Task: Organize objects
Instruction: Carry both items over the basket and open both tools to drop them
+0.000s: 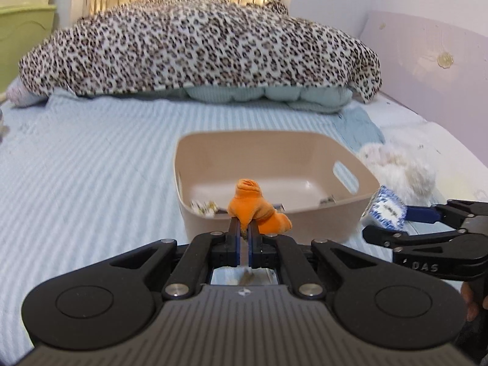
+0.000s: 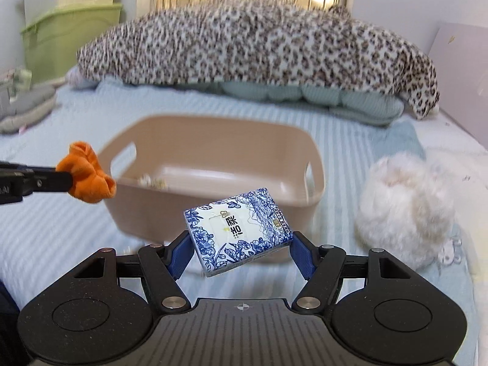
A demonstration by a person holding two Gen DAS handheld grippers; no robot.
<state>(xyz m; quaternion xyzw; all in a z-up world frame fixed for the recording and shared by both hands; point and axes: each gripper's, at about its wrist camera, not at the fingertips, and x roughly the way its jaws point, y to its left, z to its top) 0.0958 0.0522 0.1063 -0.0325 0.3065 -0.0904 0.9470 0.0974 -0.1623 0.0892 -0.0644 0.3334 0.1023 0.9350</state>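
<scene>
My left gripper is shut on an orange plush toy and holds it just before the near rim of a beige plastic bin. The toy also shows in the right wrist view, left of the bin. My right gripper is shut on a blue-and-white floral tissue pack, held tilted in the air before the bin's near wall. In the left wrist view that pack is at the bin's right corner. A small pale item lies inside the bin.
The bin sits on a light blue striped bed sheet. A white fluffy plush lies right of the bin. A leopard-print blanket over pillows fills the back. A green storage box stands at the far left.
</scene>
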